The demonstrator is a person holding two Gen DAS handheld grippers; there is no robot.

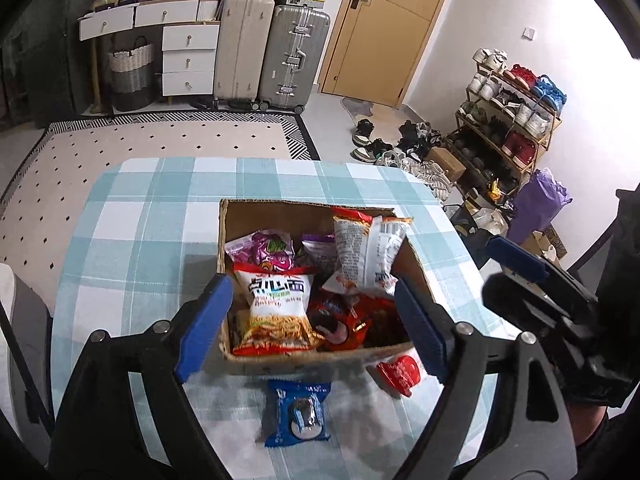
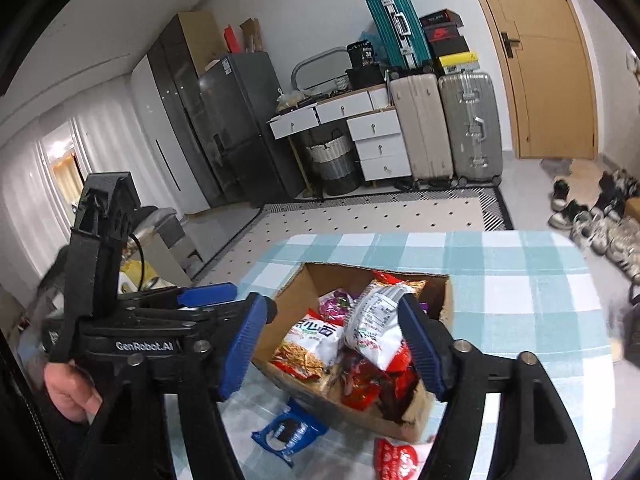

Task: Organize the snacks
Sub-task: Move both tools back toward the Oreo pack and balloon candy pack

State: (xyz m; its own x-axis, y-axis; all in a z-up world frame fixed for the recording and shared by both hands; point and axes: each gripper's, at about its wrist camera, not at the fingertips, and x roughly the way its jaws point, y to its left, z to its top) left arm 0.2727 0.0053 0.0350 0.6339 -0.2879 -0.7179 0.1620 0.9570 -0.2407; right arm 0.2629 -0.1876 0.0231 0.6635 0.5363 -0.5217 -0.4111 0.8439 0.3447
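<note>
A cardboard box [image 1: 304, 360] [image 2: 296, 292] on the checked tablecloth holds several snack bags: a white and orange noodle bag [image 1: 280, 308] [image 2: 310, 344], a white bag standing on end [image 1: 368, 252] [image 2: 374, 320], a purple bag [image 1: 264, 250] and red packs [image 1: 360, 320]. In front of the box lie a blue cookie pack [image 1: 298, 414] [image 2: 286, 434] and a small red pack [image 1: 400, 374] [image 2: 396, 458]. My left gripper [image 1: 312, 328] hangs open above the box's near side, nothing between its pads. My right gripper [image 2: 334, 350] is open over the box too, empty; it shows at the right [image 1: 516, 260] in the left wrist view.
The table [image 1: 132, 216] has a rounded far edge, with a dotted rug [image 1: 160, 140] beyond. Suitcases [image 1: 272, 52], a drawer unit [image 1: 188, 60] and a door stand at the back. A shoe rack [image 1: 512, 120] and loose shoes are at the right. A fridge [image 2: 240, 128] stands far left.
</note>
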